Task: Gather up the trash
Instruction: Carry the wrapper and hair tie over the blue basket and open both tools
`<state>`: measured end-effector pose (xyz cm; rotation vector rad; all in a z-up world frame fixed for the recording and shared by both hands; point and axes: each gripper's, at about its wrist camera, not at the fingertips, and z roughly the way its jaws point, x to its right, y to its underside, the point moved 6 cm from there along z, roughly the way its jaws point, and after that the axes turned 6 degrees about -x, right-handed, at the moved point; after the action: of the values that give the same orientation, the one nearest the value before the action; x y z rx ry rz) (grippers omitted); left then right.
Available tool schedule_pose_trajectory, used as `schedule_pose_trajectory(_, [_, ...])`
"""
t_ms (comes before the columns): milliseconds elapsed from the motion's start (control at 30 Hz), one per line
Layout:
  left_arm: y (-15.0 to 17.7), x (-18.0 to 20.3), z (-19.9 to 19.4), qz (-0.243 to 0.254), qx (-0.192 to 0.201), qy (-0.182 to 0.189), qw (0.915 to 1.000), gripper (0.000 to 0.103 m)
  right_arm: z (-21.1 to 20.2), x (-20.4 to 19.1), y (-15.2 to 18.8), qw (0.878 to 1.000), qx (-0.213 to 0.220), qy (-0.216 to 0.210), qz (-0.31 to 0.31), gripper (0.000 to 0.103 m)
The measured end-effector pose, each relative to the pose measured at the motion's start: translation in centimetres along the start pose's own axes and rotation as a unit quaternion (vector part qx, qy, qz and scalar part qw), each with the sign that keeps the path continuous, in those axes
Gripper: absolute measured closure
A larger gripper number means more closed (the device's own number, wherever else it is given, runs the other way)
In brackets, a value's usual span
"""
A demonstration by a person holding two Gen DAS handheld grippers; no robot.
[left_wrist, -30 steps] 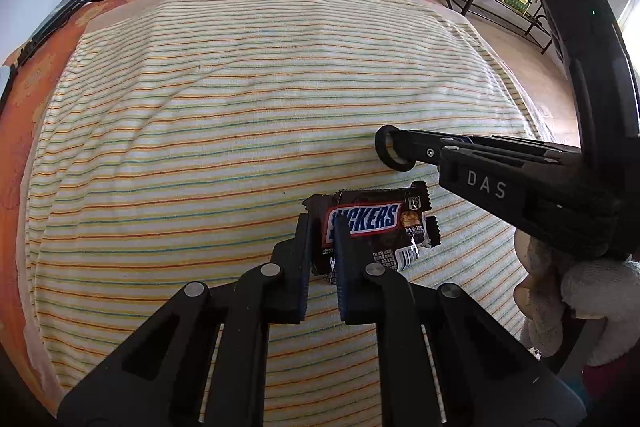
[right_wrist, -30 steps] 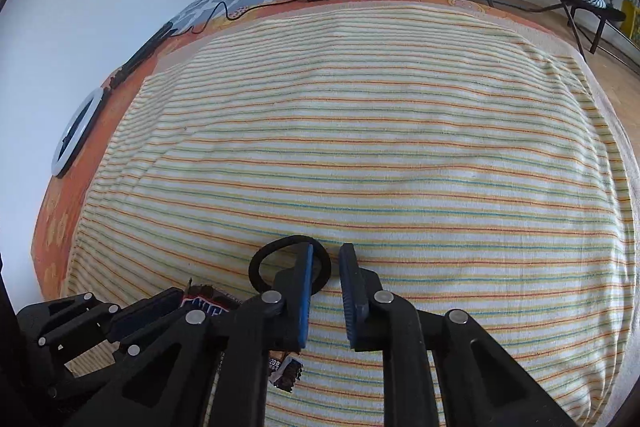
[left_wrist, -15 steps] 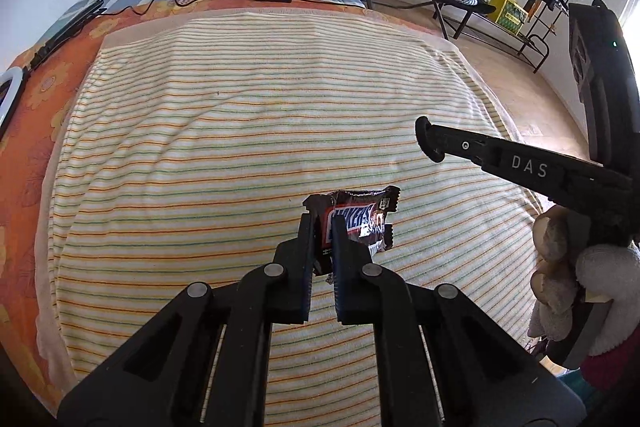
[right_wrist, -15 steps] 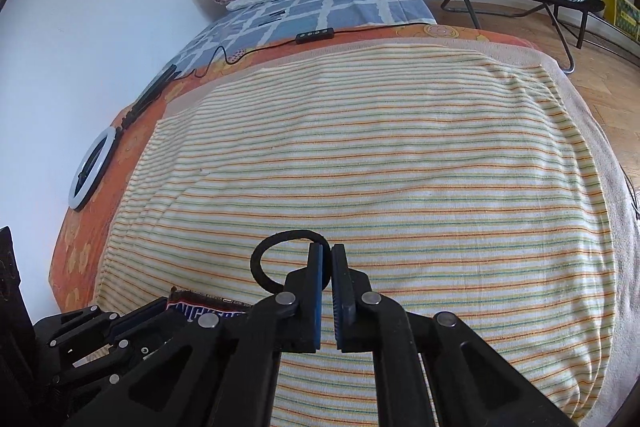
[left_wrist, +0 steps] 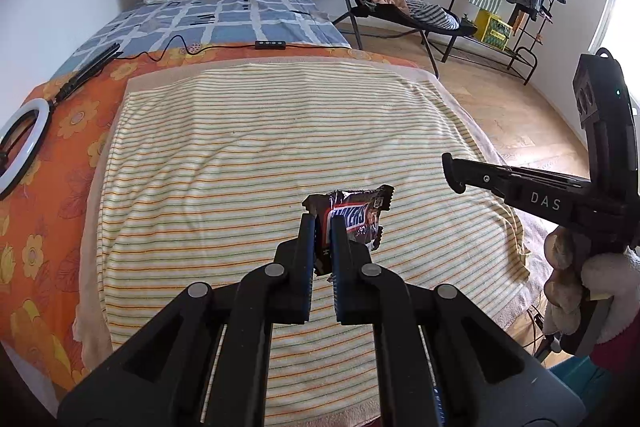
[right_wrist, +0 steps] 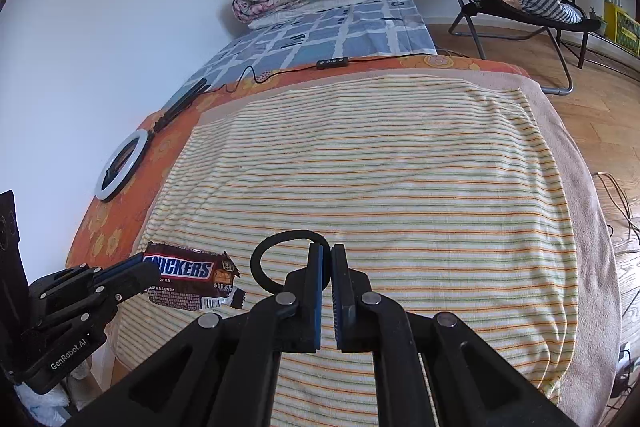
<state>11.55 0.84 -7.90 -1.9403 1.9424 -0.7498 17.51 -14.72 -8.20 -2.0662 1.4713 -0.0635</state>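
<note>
The left tongs (left_wrist: 323, 227) pinch a crumpled brown Snickers wrapper (left_wrist: 352, 217) by its end, holding it in the air above the striped yellow towel (left_wrist: 248, 155) spread over the bed. The right tongs (right_wrist: 327, 259) are pressed together on a thin black elastic hair loop (right_wrist: 280, 255), also above the towel, just beside the wrapper.

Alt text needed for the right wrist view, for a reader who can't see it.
The right gripper is shut on a black hair tie above a striped blanket on a bed. At lower left, the left gripper pinches a Snickers wrapper; a ring light lies near the wall.
</note>
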Motion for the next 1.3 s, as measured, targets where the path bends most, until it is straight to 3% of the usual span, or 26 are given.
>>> schedule_pose_trajectory(533, [5.8, 2.9, -5.4, 0.029, 0.010, 0.005, 0.9995, 0.097, -5.2, -2.0, 8.2, 0.999, -0.006, -0.013, -0.037, 0.101])
schedule_pose_trajectory(1000, [12.7, 3.2, -7.7, 0.035, -0.013, 0.003, 0.9993, 0.097, -7.1, -3.3, 15.8, 0.997, -0.029, -0.035, -0.055, 0.101])
schedule_pose_trajectory(1300, [16.9, 2.7, -7.3, 0.034, -0.048, 0.001, 0.9983, 0.097, -6.6, -4.0, 20.1, 0.995, -0.062, -0.056, -0.058, 0.101])
